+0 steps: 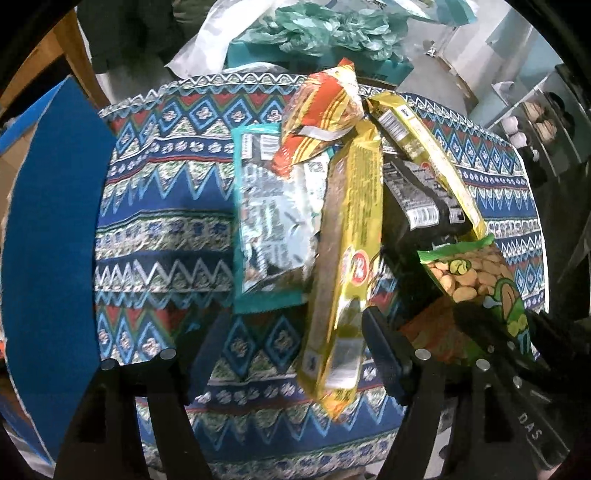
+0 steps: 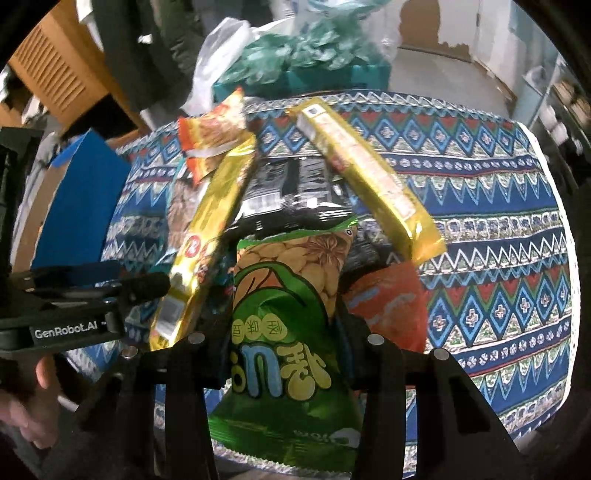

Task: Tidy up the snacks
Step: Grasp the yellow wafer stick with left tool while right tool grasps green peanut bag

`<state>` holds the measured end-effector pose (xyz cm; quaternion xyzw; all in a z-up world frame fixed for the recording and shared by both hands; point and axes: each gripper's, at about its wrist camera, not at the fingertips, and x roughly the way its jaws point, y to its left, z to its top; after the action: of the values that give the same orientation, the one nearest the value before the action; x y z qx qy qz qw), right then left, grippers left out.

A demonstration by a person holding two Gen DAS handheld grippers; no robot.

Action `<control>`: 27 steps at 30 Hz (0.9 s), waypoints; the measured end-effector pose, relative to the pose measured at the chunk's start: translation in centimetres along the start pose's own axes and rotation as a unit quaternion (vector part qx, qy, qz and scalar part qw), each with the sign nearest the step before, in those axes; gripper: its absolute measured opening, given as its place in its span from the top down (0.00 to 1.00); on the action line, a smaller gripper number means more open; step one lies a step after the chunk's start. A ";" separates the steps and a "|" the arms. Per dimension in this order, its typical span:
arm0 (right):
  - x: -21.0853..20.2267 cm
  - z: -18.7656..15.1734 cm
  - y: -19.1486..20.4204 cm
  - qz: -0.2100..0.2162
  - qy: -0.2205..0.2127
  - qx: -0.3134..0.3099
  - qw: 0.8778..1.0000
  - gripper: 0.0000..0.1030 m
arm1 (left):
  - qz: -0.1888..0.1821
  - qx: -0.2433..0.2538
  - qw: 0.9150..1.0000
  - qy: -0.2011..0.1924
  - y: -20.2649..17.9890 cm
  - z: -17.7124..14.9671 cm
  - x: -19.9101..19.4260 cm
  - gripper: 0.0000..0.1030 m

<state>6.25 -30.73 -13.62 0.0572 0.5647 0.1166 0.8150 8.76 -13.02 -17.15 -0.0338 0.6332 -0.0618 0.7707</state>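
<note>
A pile of snack packs lies on a patterned cloth table [image 1: 155, 206]. My left gripper [image 1: 295, 354] is open, its fingers either side of the near end of a long yellow biscuit pack [image 1: 351, 236]. A teal-edged pack [image 1: 273, 218], an orange-yellow pack [image 1: 325, 114], a second yellow pack [image 1: 424, 147] and a black pack [image 1: 410, 206] lie around it. My right gripper [image 2: 284, 354] is shut on a green peanut bag [image 2: 291, 325], also seen in the left wrist view [image 1: 476, 280]. An orange pack [image 2: 388, 299] lies under it.
A blue box [image 1: 51, 229] stands at the table's left edge. Teal tissue paper and a white plastic bag [image 1: 332, 29] sit behind the table. Shelves with jars [image 1: 539, 122] stand at the right. The left gripper's body [image 2: 74, 314] shows at the left of the right wrist view.
</note>
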 end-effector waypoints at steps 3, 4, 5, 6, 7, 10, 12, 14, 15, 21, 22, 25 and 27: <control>0.0 0.2 -0.4 0.001 -0.007 0.009 1.000 0.58 | 0.002 0.003 1.000 0.001 -1.2 0.7 0.7 0.27; -0.1 0.3 -0.6 0.002 -0.010 0.013 1.000 0.58 | 0.005 0.005 1.000 0.002 -1.5 0.8 0.9 0.26; -0.2 0.4 -0.8 0.002 -0.013 0.015 1.000 0.58 | 0.008 0.008 1.000 0.002 -1.9 1.0 1.3 0.25; -0.3 0.3 -0.9 0.002 -0.016 0.016 1.000 0.58 | 0.012 0.011 1.000 0.002 -2.2 1.2 1.5 0.25; -0.4 0.4 -1.1 0.004 -0.020 0.019 1.000 0.58 | 0.016 0.013 1.000 0.002 -2.3 1.3 1.8 0.25; -0.5 0.5 -1.6 0.001 -0.025 0.021 0.999 0.58 | 0.026 0.015 1.000 0.010 -3.0 1.8 3.2 0.25; -0.4 0.6 -1.9 0.002 -0.024 0.024 0.999 0.58 | 0.029 0.014 0.999 0.012 -3.1 2.0 3.7 0.25; -0.3 0.6 -2.2 0.005 -0.023 0.028 0.999 0.58 | 0.033 0.015 0.999 0.012 -3.1 2.2 4.2 0.25; -0.2 0.7 -2.4 0.006 -0.022 0.030 0.999 0.58 | 0.033 0.016 0.999 0.011 -3.2 2.2 4.4 0.25; 0.0 0.6 -2.6 0.006 -0.019 0.031 0.999 0.58 | 0.036 0.030 0.999 -0.008 -3.5 2.4 4.4 0.58; 0.0 0.6 -2.5 0.005 -0.019 0.031 0.999 0.58 | 0.025 0.034 0.999 -0.011 -3.5 2.5 4.1 0.70; 0.1 0.7 -2.5 0.006 -0.020 0.030 0.999 0.58 | 0.019 0.045 0.999 -0.011 -3.7 2.4 3.6 0.72; 0.0 0.7 -2.3 0.007 -0.022 0.028 0.999 0.58 | 0.017 0.044 0.999 -0.014 -3.7 2.1 3.2 0.73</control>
<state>7.19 -32.91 -13.85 0.0862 0.5492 0.1050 0.8246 11.20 -17.21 -19.41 0.0103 0.6197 -0.0762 0.7810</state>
